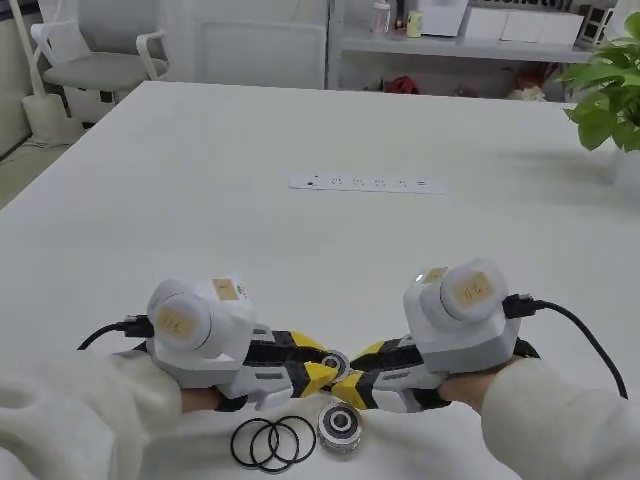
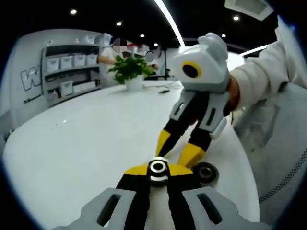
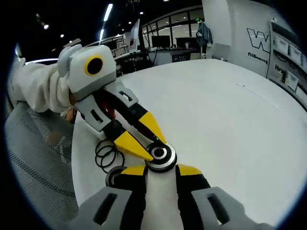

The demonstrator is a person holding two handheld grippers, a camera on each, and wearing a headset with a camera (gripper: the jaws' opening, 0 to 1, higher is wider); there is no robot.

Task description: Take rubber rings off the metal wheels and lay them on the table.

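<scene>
White table, left fingers clamped on wheel, right fingers' grip unclear; rings, second wheel nearby

I look down on a wide white table. At the bottom centre of my head view, three thin black rubber rings lie overlapping, and a round metal wheel stands just right of them. A flat white power strip lies in the middle of the frame.

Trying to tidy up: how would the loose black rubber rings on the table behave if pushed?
The rubber rings look thin and lie flat, so probably light and floppy, sliding rather than rolling. They overlap, so one nudge may drag all three together.
</scene>
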